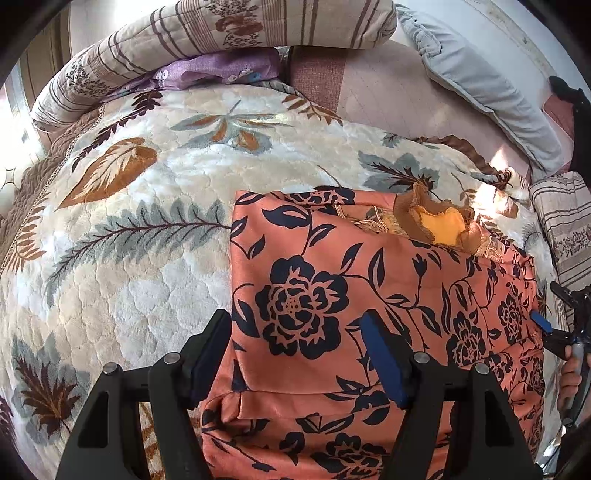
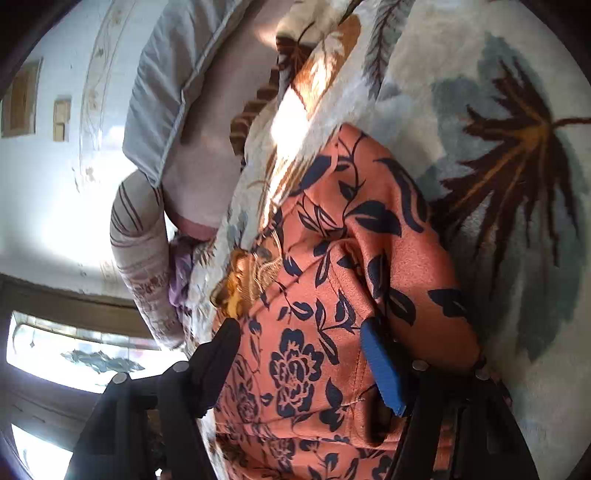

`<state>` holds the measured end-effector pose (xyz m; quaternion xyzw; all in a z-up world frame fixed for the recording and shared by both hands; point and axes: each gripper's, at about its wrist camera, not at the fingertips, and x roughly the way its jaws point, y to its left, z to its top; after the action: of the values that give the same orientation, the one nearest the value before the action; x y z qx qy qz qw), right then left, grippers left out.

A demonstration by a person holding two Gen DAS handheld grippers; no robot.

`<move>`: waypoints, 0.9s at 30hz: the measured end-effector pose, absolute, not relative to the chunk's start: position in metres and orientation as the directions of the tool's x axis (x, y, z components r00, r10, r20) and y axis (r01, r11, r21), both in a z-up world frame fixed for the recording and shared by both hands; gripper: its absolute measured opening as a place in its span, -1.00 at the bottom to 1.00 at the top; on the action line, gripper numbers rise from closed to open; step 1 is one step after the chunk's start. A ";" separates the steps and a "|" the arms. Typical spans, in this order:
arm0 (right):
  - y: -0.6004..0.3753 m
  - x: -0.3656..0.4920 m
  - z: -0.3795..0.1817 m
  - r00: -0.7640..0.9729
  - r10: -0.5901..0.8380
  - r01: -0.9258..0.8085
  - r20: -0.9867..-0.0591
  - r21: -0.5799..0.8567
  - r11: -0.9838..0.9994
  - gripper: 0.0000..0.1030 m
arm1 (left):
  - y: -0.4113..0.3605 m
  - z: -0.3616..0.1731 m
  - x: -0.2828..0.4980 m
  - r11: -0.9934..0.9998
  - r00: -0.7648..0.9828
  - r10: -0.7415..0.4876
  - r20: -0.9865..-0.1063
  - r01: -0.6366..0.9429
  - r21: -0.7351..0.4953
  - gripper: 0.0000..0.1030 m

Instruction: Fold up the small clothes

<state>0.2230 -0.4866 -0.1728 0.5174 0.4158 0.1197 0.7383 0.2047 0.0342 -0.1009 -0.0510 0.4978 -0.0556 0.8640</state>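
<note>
An orange garment with a dark blue flower print (image 1: 369, 295) lies partly folded on a plush leaf-patterned blanket (image 1: 147, 206). Its brown and yellow collar (image 1: 443, 225) points to the far side. My left gripper (image 1: 299, 339) is open, its fingers spread over the garment's near left edge. In the left wrist view my right gripper (image 1: 554, 325) sits at the garment's right edge. In the right wrist view the garment (image 2: 332, 295) fills the middle and my right gripper (image 2: 303, 350) is open, fingers spread over the cloth, not pinching it.
A striped floral quilt roll (image 1: 258, 26) and a purple cloth (image 1: 221, 70) lie at the bed's far side. A grey pillow (image 1: 480, 85) lies far right. A striped cushion (image 1: 565, 229) sits at the right edge. A window (image 2: 74, 354) shows in the right wrist view.
</note>
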 end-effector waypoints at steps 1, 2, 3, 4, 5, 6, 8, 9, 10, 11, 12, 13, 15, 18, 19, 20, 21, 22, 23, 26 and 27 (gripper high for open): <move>-0.486 0.220 -0.159 0.638 0.589 0.231 -0.497 0.853 0.469 0.58 | 0.035 -0.097 0.201 0.989 0.507 -0.141 -0.850 0.043 -0.139 0.42; -0.485 0.216 -0.147 0.650 0.590 0.187 -0.480 0.853 0.488 0.59 | 0.036 -0.094 0.198 0.990 0.512 -0.135 -0.848 0.038 -0.135 0.42; -0.485 0.212 -0.139 0.658 0.601 0.151 -0.454 0.861 0.486 0.63 | 0.037 -0.092 0.195 0.990 0.515 -0.135 -0.847 0.030 -0.139 0.42; -0.487 0.207 -0.138 0.662 0.606 0.139 -0.441 0.867 0.479 0.72 | 0.038 -0.089 0.191 0.988 0.516 -0.140 -0.845 0.021 -0.151 0.42; -0.491 0.205 -0.146 0.650 0.584 0.186 -0.487 0.847 0.498 0.75 | 0.040 -0.087 0.186 0.986 0.516 -0.148 -0.844 0.012 -0.166 0.42; -0.495 0.206 -0.164 0.589 0.538 0.306 -0.603 0.783 0.542 0.72 | 0.041 -0.084 0.181 0.984 0.512 -0.154 -0.845 0.005 -0.176 0.42; -0.503 0.193 -0.171 0.592 0.504 0.373 -0.629 0.768 0.521 0.47 | 0.044 -0.077 0.164 0.982 0.510 -0.163 -0.845 -0.001 -0.190 0.42; -0.503 0.180 -0.153 0.622 0.480 0.347 -0.619 0.767 0.540 0.52 | 0.047 -0.071 0.151 0.980 0.528 -0.167 -0.833 0.000 -0.197 0.42; -0.500 0.165 -0.135 0.653 0.461 0.300 -0.601 0.764 0.571 0.55 | 0.050 -0.066 0.140 0.981 0.545 -0.162 -0.823 -0.005 -0.196 0.42; -0.497 0.150 -0.117 0.671 0.448 0.255 -0.591 0.751 0.608 0.58 | 0.052 -0.062 0.126 0.981 0.557 -0.156 -0.816 -0.011 -0.195 0.42; -0.493 0.134 -0.102 0.669 0.423 0.243 -0.611 0.718 0.652 0.65 | 0.054 -0.059 0.114 0.979 0.566 -0.163 -0.808 -0.010 -0.204 0.43; -0.490 0.115 -0.092 0.656 0.401 0.243 -0.640 0.681 0.691 0.68 | 0.055 -0.058 0.100 0.976 0.575 -0.175 -0.800 -0.004 -0.216 0.49; -0.485 0.075 -0.086 0.601 0.399 0.225 -0.693 0.626 0.747 0.68 | 0.052 -0.060 0.073 0.975 0.583 -0.180 -0.792 0.001 -0.221 0.55; -0.484 0.015 -0.104 0.506 0.363 0.262 -0.783 0.540 0.800 0.68 | 0.033 -0.073 0.037 0.974 0.556 -0.214 -0.803 0.062 -0.217 0.55; -0.485 -0.004 -0.113 0.485 0.360 0.284 -0.797 0.533 0.797 0.68 | 0.025 -0.079 0.027 0.973 0.538 -0.225 -0.812 0.086 -0.213 0.55; -0.483 -0.019 -0.126 0.460 0.372 0.307 -0.806 0.538 0.785 0.68 | 0.017 -0.085 0.018 0.971 0.522 -0.237 -0.820 0.108 -0.212 0.55; -0.484 -0.035 -0.137 0.440 0.394 0.324 -0.807 0.552 0.768 0.68 | 0.010 -0.092 0.011 0.969 0.500 -0.245 -0.830 0.126 -0.211 0.55; -0.485 -0.050 -0.146 0.437 0.412 0.342 -0.800 0.571 0.747 0.68 | 0.002 -0.098 0.004 0.968 0.477 -0.249 -0.843 0.141 -0.206 0.55; -0.485 -0.065 -0.151 0.444 0.427 0.351 -0.788 0.591 0.726 0.69 | -0.004 -0.102 -0.003 0.966 0.462 -0.255 -0.850 0.158 -0.204 0.55; -0.479 -0.090 -0.159 0.446 0.456 0.344 -0.770 0.618 0.707 0.68 | -0.011 -0.104 -0.017 0.965 0.462 -0.254 -0.850 0.187 -0.186 0.55; -0.476 -0.093 -0.157 0.447 0.438 0.318 -0.780 0.597 0.737 0.68 | -0.009 -0.102 -0.021 0.964 0.467 -0.254 -0.847 0.189 -0.185 0.55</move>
<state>-0.0930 -0.4758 -0.1571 0.3608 0.5242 0.0390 0.7704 -0.0208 -0.0092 -0.1023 -0.0326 0.4995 -0.1296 0.8560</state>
